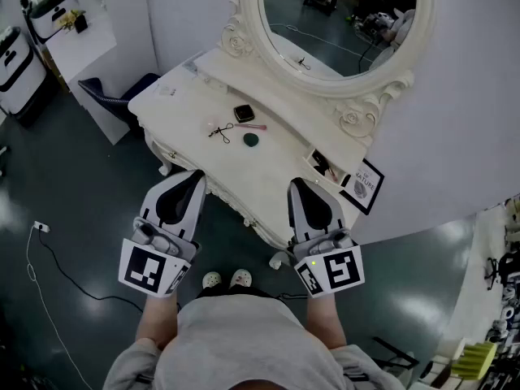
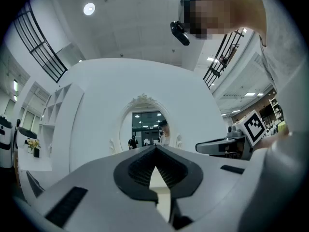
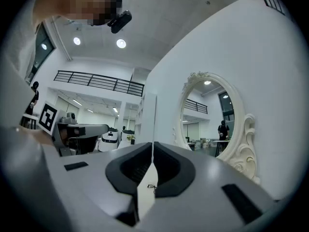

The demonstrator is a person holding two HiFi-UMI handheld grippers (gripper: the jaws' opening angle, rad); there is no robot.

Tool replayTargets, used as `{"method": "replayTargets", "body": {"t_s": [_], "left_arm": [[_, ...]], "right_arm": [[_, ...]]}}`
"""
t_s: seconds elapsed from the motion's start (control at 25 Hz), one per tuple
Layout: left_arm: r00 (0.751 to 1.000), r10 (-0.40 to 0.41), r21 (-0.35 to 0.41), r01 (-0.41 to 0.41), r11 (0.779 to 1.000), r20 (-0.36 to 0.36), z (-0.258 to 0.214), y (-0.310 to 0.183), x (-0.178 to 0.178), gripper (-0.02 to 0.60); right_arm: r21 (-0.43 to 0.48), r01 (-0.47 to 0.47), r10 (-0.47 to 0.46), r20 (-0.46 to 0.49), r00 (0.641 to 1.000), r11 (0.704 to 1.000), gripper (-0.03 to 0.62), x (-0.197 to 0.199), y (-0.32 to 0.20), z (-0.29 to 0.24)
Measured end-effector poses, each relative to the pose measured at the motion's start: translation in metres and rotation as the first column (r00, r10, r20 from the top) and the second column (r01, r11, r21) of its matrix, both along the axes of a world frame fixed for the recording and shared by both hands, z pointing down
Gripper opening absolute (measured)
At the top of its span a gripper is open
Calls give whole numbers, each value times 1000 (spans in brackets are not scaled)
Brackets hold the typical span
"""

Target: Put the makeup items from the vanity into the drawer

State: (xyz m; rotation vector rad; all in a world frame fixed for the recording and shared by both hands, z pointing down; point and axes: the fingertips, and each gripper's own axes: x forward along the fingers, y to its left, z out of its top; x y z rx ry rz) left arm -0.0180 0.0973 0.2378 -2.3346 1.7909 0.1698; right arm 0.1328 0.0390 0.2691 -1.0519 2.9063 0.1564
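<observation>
The white vanity [image 1: 187,96] carries a black compact [image 1: 243,113], a pink pencil [image 1: 253,126], a green round pot [image 1: 251,140] and an eyelash curler [image 1: 220,132]. At its right end a small drawer [image 1: 322,166] stands open with dark items inside. My left gripper [image 1: 195,177] and right gripper [image 1: 296,187] hover side by side before the vanity's near edge, both shut and holding nothing. The left gripper view has its jaw tips [image 2: 155,147] meeting below the mirror [image 2: 145,129]. The right gripper's closed tips [image 3: 152,143] frame the curler [image 3: 151,186] through the slit.
An oval carved mirror [image 1: 341,23] rises behind the tabletop. A framed sign [image 1: 363,184] leans at the vanity's right corner. A dark blue chair [image 1: 114,96] stands left of the vanity, and a cable [image 1: 41,228] lies on the floor. The person's feet [image 1: 226,279] stand below.
</observation>
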Motion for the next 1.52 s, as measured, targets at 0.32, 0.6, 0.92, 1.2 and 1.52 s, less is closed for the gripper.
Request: {"method": "replayTargets", "body": {"t_s": [0.32,0.6,0.92,1.2,1.52], "left_arm": [[1000,-20,14,21,1000,-9,-3,-4,1,14],[999,-42,-3,42,999,13,0,-7,6,14],[996,-73,-39,75,996,54,10,-6,15,14],[994,-106,24,105,994,27,-4,-10,3,14],[998,-66,65,65,996,13,-11,-38,-27,14]], "right_arm": [[4,24,-24,3,1000,1000,26,-2,-4,-1],[1,60,-60,6,998,998,26,-2,-12,1],[-8,119,-119,15,993,993,26,-4,-18,8],[-41,126,-124,51,991,991,26,-13,-31,10],[-37,97,-94,59,994,995,26,-41,-52,11]]}}
